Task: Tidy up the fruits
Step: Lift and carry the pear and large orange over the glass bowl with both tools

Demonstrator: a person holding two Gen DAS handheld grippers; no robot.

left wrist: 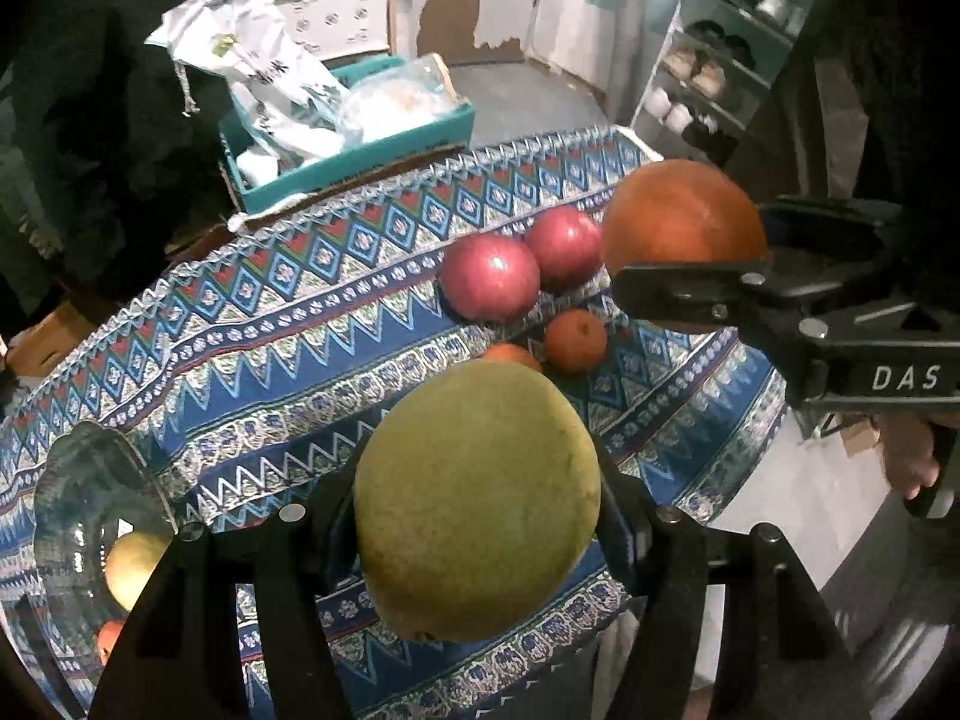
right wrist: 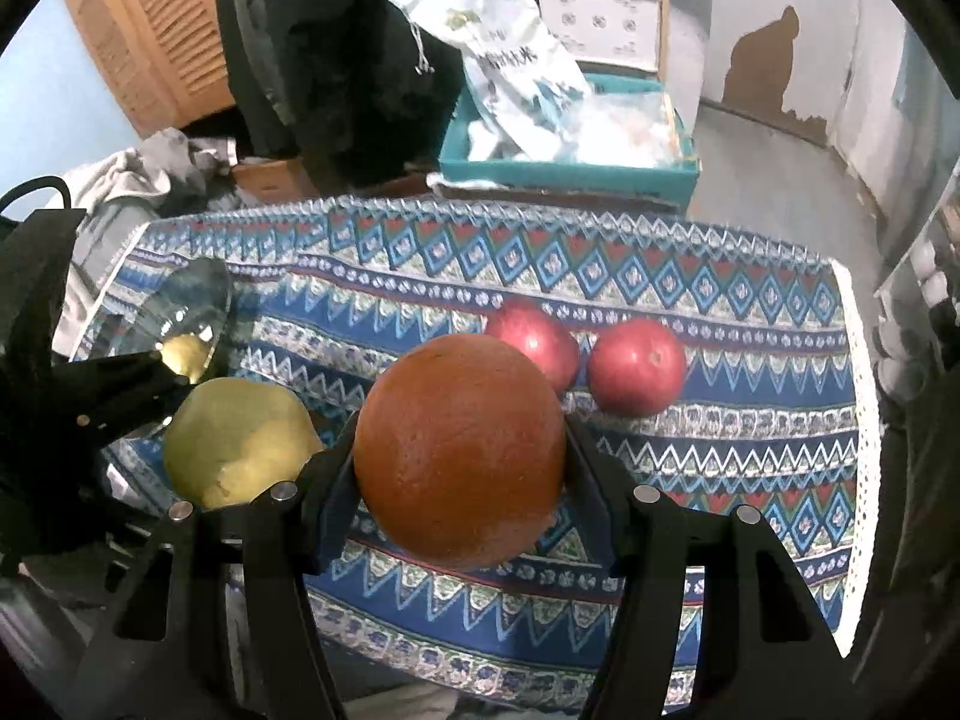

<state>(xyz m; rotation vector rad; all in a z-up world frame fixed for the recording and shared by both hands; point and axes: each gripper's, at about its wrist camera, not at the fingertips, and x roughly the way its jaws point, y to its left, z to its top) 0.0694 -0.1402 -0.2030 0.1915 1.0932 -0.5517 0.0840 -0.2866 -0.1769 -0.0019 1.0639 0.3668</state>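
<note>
My left gripper (left wrist: 480, 498) is shut on a yellow-green pear (left wrist: 477, 501) and holds it above the patterned tablecloth (left wrist: 270, 324). It also shows in the right wrist view (right wrist: 234, 441). My right gripper (right wrist: 459, 456) is shut on a large orange (right wrist: 459, 450), also held above the table and seen in the left wrist view (left wrist: 681, 228). Two red apples (left wrist: 489, 276) (left wrist: 564, 246) lie on the cloth, and two small oranges (left wrist: 575, 341) (left wrist: 510, 354) lie near them. A glass bowl (left wrist: 78, 504) at the left holds a yellow fruit (left wrist: 132, 564) and a red one.
A teal box (left wrist: 360, 162) with white bags stands beyond the table's far edge. A shoe rack (left wrist: 714, 60) stands at the back right. Clothes (right wrist: 150, 180) are piled to the left of the table. The tablecloth hangs over the table's edges.
</note>
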